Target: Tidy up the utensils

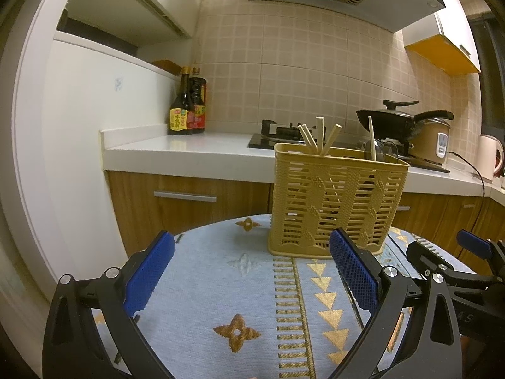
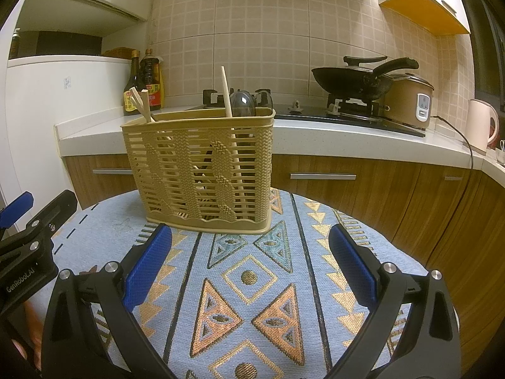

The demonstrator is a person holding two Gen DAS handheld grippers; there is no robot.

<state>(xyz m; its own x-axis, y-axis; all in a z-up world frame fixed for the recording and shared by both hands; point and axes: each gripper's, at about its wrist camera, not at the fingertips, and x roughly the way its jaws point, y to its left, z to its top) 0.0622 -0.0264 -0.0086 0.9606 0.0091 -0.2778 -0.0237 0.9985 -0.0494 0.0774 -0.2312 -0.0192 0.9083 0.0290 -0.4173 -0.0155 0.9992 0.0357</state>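
Count: one basket (image 1: 337, 202), tan woven plastic, upright on a round table (image 1: 221, 271) with a blue patterned cloth. In it, five chopsticks: four (image 1: 318, 137) bunched at its left end, leaning apart, and a fifth (image 1: 372, 139) alone toward the right end. One dark spoon (image 2: 241, 102) stands beside that lone stick; through the slats there may be more handles, but the view is too cluttered to count them.

Two grippers. Left gripper (image 1: 251, 271): jaws wide apart, nothing between them, over bare cloth. The basket sits in the centre right of the left wrist view, beyond the blue pads and off to the right of the gap; the right-hand pad overlaps its lower corner in frame. Right gripper (image 2: 249, 268): jaws also wide apart, empty. In the right wrist view the basket stands in the centre left, just beyond the fingertips and shifted left of the gap. Each gripper shows at the edge of the other's view, side by side.

Background, upper part of both frames: two sauce bottles (image 1: 187, 107) on the counter (image 1: 189, 151), one wok (image 2: 353, 80) on the stove, one rice cooker (image 2: 410, 99), one kettle (image 2: 481, 124).
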